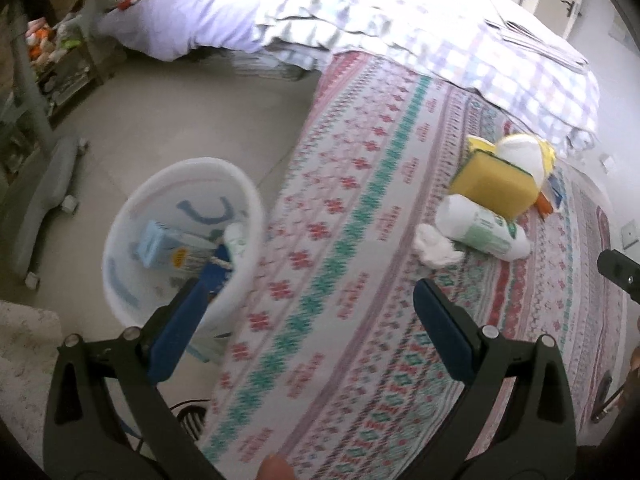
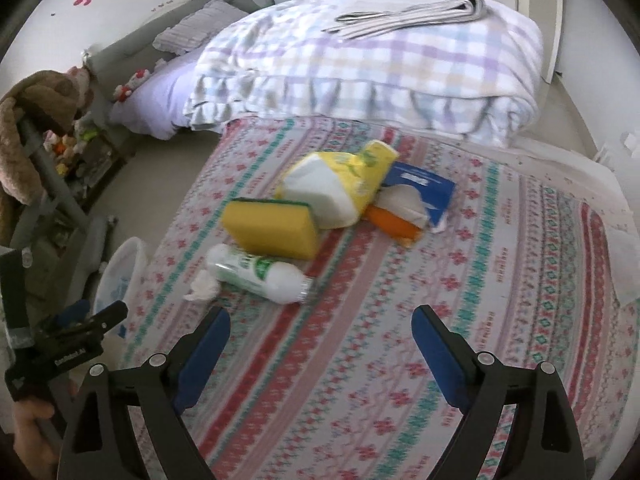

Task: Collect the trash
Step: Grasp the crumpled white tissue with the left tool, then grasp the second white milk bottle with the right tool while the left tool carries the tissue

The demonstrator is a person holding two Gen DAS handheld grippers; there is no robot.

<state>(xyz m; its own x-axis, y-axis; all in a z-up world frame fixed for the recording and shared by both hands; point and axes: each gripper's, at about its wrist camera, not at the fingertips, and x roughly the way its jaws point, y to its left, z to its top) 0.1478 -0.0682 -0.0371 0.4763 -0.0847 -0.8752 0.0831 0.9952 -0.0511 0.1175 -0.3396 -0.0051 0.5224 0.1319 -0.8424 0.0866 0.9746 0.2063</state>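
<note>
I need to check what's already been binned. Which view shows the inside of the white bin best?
The left wrist view: the white bin sits close, its opening and contents visible. The right wrist view catches only its rim beside the bed.

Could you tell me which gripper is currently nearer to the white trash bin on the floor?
Left. The left gripper hangs open at the white bin, one jaw over its rim. The right gripper, also open, is over the bed, facing the white bottle, with the bin off to its left.
</note>
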